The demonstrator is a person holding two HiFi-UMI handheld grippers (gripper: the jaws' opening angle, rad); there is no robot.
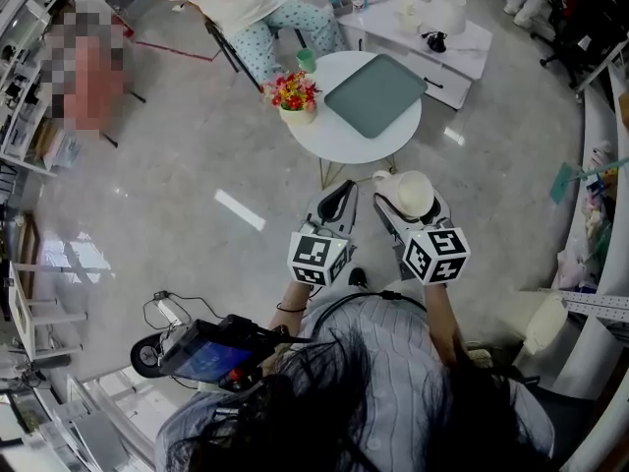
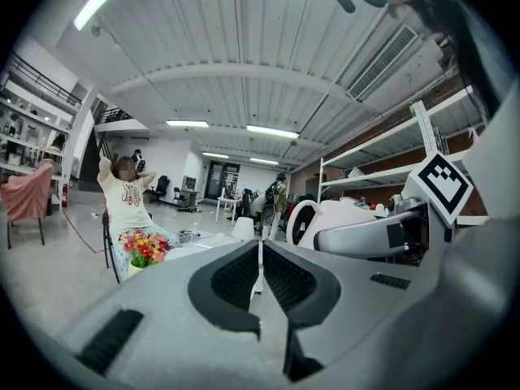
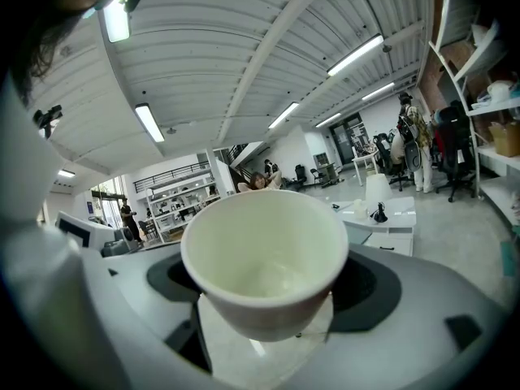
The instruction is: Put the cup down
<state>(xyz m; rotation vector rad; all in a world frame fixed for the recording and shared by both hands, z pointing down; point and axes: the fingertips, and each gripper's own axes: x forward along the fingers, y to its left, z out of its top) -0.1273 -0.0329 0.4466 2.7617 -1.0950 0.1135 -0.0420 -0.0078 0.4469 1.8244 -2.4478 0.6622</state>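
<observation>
A large open office-like lab hall: ribbed ceiling [image 2: 244,39] with strip lights [image 2: 272,131], storage shelves [image 1: 22,96], office chairs [image 1: 568,28], white tables [image 1: 388,23], polished floor [image 1: 177,195].

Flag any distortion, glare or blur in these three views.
Head view: sharp, with white glare streaks on the glossy floor. Left gripper view: strong fisheye, black corners, shut left gripper slightly soft. Right gripper view: same fisheye; cup in the right gripper clear, ceiling lights blown out.
</observation>
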